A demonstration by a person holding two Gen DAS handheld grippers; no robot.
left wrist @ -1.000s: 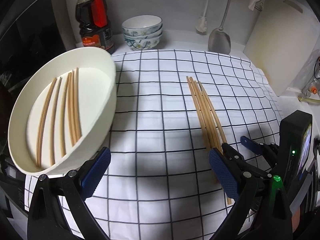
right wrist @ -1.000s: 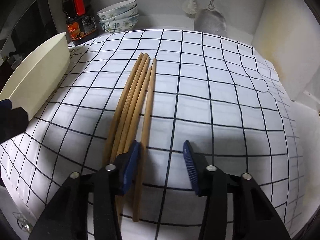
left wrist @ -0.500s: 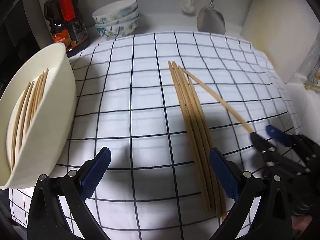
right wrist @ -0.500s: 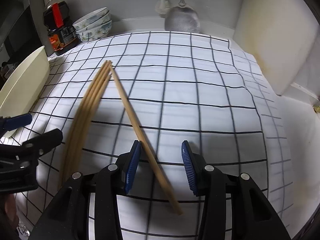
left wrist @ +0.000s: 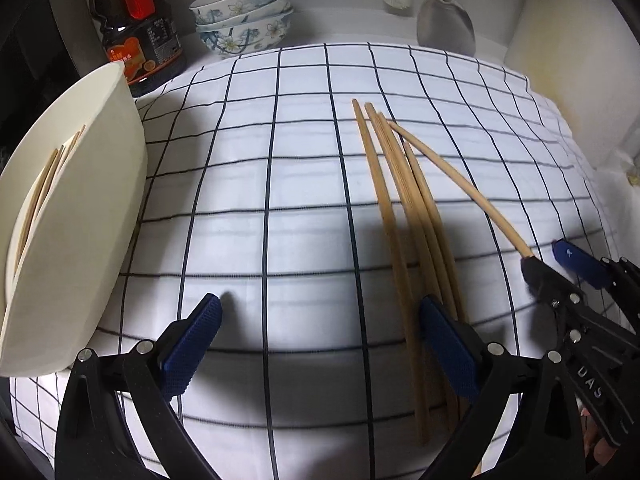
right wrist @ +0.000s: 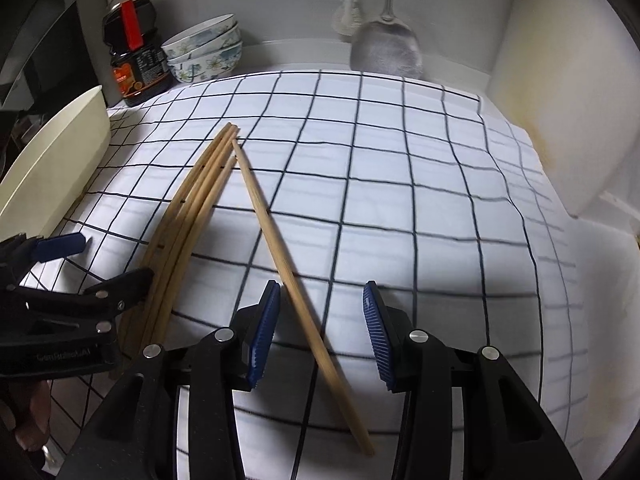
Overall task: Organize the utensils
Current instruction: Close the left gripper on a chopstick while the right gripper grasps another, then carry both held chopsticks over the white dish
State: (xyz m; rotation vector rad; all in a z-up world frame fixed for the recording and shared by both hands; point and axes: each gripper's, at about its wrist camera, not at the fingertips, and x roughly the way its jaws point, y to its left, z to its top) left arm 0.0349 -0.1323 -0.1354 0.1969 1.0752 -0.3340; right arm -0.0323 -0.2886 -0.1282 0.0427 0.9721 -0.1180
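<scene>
With the right gripper (right wrist: 318,322) nearest, its jaws apart around one splayed chopstick (right wrist: 280,240) lying on the checked cloth (right wrist: 400,200), and the left gripper (left wrist: 320,344) spread wide beside the chopstick bundle (left wrist: 404,216), a square, gentle closing looked best before carrying to the far-left dish (left wrist: 92,184).

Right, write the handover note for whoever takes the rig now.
Left claw: open, empty, low over the checked cloth beside the bundle of four chopsticks.
Right claw: open, astride one chopstick angled off from the bundle; pads not gripping it.
Done: several chopsticks already lie in the cream dish on the left.
Left: close on the single stick, move it to the dish, then the other four.
</scene>
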